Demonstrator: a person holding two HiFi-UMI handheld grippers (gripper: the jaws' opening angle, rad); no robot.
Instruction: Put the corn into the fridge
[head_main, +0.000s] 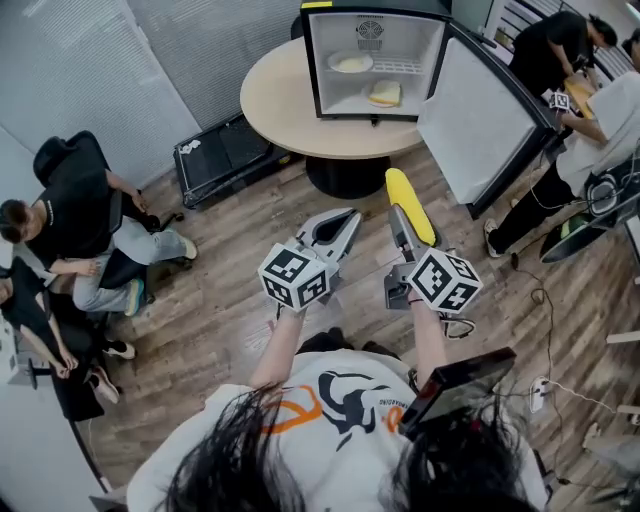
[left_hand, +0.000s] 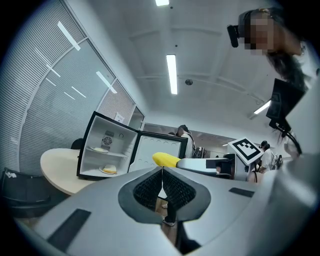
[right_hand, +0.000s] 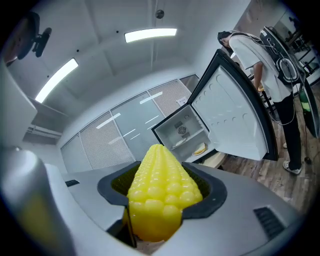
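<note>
Right claw (right_hand: 163, 202) wide, snug around corn (right_hand: 159, 172)

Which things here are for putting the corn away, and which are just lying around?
For the job:
- yellow corn cob, held in the right gripper
- small black fridge, door open

Just lying about:
- round beige table
- black case on the floor
- pale food already on the fridge's lower shelf
- left gripper, shut and empty

Wood floor (head_main: 225, 255), round table (head_main: 275, 100), blinds (head_main: 90, 70)
</note>
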